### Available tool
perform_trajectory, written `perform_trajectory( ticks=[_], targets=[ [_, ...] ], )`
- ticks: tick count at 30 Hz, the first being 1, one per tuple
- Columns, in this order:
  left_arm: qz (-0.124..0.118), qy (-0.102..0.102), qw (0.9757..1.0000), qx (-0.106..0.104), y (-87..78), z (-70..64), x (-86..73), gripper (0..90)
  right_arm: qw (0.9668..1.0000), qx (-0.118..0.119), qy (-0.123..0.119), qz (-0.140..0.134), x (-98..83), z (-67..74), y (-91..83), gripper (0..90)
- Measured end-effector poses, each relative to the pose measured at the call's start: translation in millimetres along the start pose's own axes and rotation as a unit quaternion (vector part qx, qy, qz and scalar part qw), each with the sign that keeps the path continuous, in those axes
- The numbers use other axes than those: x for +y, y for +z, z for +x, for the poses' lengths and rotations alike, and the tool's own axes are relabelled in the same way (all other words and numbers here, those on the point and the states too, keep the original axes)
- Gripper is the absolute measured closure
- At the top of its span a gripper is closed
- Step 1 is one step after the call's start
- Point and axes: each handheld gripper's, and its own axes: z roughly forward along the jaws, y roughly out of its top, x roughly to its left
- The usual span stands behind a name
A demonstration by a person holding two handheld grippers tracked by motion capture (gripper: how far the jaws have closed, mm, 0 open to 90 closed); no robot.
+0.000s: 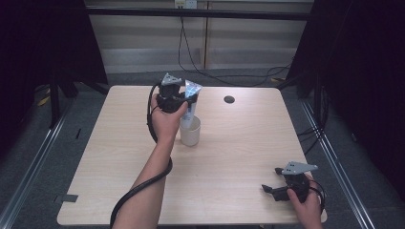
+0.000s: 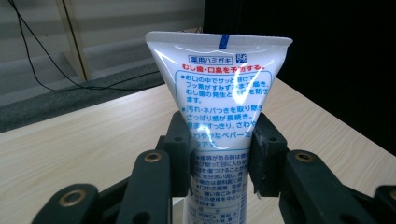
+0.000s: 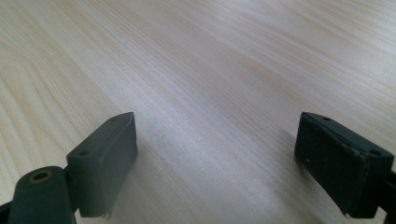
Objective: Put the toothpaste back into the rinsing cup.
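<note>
A white toothpaste tube (image 2: 219, 93) with blue and red print stands upright, crimped end up, with my left gripper (image 2: 219, 154) shut on its middle. In the high view the same tube (image 1: 191, 95) reaches down into a cream cup (image 1: 190, 132) near the table's middle, and the left gripper (image 1: 184, 101) holds it from the left. My right gripper (image 1: 273, 180) rests low at the table's near right corner, pointing left. Its jaws stand wide apart over bare wood, right gripper (image 3: 217, 158) with nothing between them.
The wooden table (image 1: 239, 143) has a round cable hole (image 1: 229, 99) at the back right. Black cables (image 1: 191, 52) trail on the floor behind it. Dark curtains flank both sides.
</note>
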Motion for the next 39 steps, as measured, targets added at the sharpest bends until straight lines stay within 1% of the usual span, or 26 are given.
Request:
perform_trajectory(
  ticks=[6,7,9,10,11,16,21,27,29,31,35,39],
  targets=[
    [-0.002,-0.006,1.0000,0.000,4.5,1.3,-3.1,65.1,1.0000,0.000,0.000,0.000,0.0,0.0,0.0,12.8],
    [-0.002,-0.012,0.9999,0.001,6.1,1.9,-5.0,65.1,1.0000,0.000,0.000,0.000,0.0,0.0,0.0,12.8],
    [-0.003,-0.013,0.9999,0.001,7.0,2.6,-6.0,65.1,1.0000,-0.001,-0.001,0.000,0.0,-0.1,-0.1,12.8],
    [0.001,-0.009,1.0000,0.002,7.3,4.0,-6.7,65.1,1.0000,-0.001,-0.001,0.000,0.0,-0.1,0.0,12.8],
    [-0.003,-0.014,0.9999,0.003,7.8,4.1,-8.1,65.1,1.0000,-0.001,-0.001,0.000,0.0,-0.1,0.0,12.8],
    [0.001,-0.008,0.9999,0.006,8.9,6.8,-11.3,64.9,1.0000,0.000,-0.001,0.000,0.0,-0.1,0.0,12.8],
    [-0.001,-0.008,0.9999,0.009,9.6,6.2,-15.1,64.7,1.0000,-0.001,-0.001,0.000,0.0,-0.1,-0.1,12.8],
    [0.008,-0.006,0.9999,0.012,11.5,8.3,-22.1,64.5,1.0000,-0.001,-0.002,0.000,0.0,-0.1,0.0,12.8],
    [0.008,-0.005,0.9999,0.011,11.8,8.1,-24.4,64.5,1.0000,-0.001,-0.001,0.000,0.0,0.0,-0.1,12.8],
    [0.011,-0.005,0.9998,0.013,11.7,8.0,-26.5,64.5,1.0000,-0.001,-0.002,0.000,0.0,0.0,0.0,12.8],
    [0.013,-0.011,0.9998,0.015,11.9,8.5,-33.3,64.4,1.0000,-0.001,-0.002,0.000,0.0,0.0,0.0,12.8],
    [0.020,-0.010,0.9996,0.018,11.3,9.4,-39.7,64.3,1.0000,-0.001,-0.002,0.000,0.0,0.0,-0.1,12.8]
  ],
)
